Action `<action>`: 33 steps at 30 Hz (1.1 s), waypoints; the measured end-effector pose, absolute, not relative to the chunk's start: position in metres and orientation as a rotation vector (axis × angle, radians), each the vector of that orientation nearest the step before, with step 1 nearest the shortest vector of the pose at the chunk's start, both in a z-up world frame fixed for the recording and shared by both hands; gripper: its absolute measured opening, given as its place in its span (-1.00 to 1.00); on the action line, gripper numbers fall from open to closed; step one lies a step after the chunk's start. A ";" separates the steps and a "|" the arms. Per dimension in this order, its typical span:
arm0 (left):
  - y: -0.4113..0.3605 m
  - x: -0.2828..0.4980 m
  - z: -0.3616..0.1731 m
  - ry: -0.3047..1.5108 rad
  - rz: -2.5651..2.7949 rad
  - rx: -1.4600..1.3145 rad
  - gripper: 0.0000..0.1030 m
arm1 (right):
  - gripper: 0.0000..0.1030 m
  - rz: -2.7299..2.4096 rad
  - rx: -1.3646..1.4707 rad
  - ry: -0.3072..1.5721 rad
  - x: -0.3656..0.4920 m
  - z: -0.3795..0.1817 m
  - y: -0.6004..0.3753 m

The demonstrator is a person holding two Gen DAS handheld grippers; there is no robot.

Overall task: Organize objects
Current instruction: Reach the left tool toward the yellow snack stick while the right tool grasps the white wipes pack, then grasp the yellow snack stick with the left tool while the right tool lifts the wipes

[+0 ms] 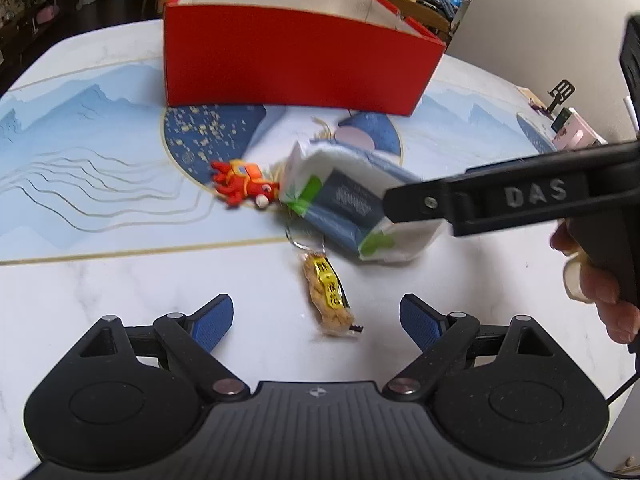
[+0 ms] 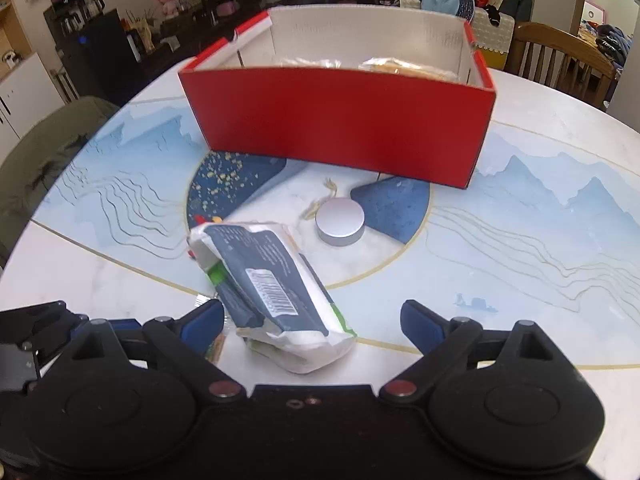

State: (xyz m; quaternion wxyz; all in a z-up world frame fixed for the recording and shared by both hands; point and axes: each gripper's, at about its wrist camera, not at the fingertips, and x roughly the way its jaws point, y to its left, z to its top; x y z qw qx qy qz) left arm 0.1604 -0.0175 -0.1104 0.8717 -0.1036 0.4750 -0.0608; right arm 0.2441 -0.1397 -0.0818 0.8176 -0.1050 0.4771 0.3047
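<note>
While both jaws are standing open, the right gripper is straddling a soft, light tissue pack; squeeze its middle.

The left gripper is hanging open over a snack bar.

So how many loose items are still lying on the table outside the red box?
4: tissue pack centre, toy crab left of it, snack bar nearest, silver tin towards the box. More may be hidden.

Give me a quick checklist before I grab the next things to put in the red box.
1. Left gripper open: ok.
2. Snack bar between the left fingers, lying free on the table: ok.
3. Right gripper open: ok.
4. Tissue pack between the right fingers: ok, though off-centre toward the left one.
5. Red box open on top: ok.
6. Room left inside the box: cannot tell.
</note>
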 end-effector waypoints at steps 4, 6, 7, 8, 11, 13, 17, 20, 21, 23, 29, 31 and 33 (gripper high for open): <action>-0.026 0.159 -0.117 0.989 -0.134 -0.182 0.76 | 0.85 0.628 -0.268 1.019 0.244 -0.092 -0.132; -0.029 0.158 -0.119 0.977 -0.130 -0.156 0.76 | 0.85 0.626 -0.286 1.017 0.244 -0.097 -0.129; -0.030 0.159 -0.119 0.971 -0.126 -0.149 0.76 | 0.81 0.627 -0.291 1.019 0.245 -0.099 -0.128; -0.031 0.159 -0.120 0.965 -0.121 -0.145 0.76 | 0.77 0.627 -0.295 1.021 0.246 -0.101 -0.127; -0.035 0.160 -0.121 0.951 -0.109 -0.124 0.76 | 0.62 0.635 -0.308 1.041 0.248 -0.106 -0.123; -0.038 0.159 -0.121 0.945 -0.099 -0.106 0.76 | 0.58 0.638 -0.310 1.046 0.248 -0.109 -0.122; -0.042 0.159 -0.122 0.939 -0.078 -0.085 0.69 | 0.51 0.649 -0.301 1.049 0.249 -0.110 -0.122; -0.043 0.159 -0.120 0.936 -0.063 -0.071 0.36 | 0.43 0.657 -0.291 1.062 0.250 -0.111 -0.123; -0.044 0.160 -0.119 0.937 -0.066 -0.071 0.31 | 0.43 0.659 -0.286 1.065 0.250 -0.111 -0.124; -0.044 0.161 -0.118 0.946 -0.064 -0.072 0.28 | 0.43 0.664 -0.277 1.070 0.250 -0.111 -0.125; -0.046 0.162 -0.117 0.954 -0.051 -0.065 -0.01 | 0.38 0.675 -0.271 1.070 0.250 -0.111 -0.128; -0.045 0.163 -0.117 0.955 -0.051 -0.074 -0.10 | 0.37 0.682 -0.269 1.071 0.248 -0.111 -0.129; -0.044 0.164 -0.116 0.960 -0.052 -0.087 -0.16 | 0.36 0.684 -0.262 1.071 0.247 -0.111 -0.131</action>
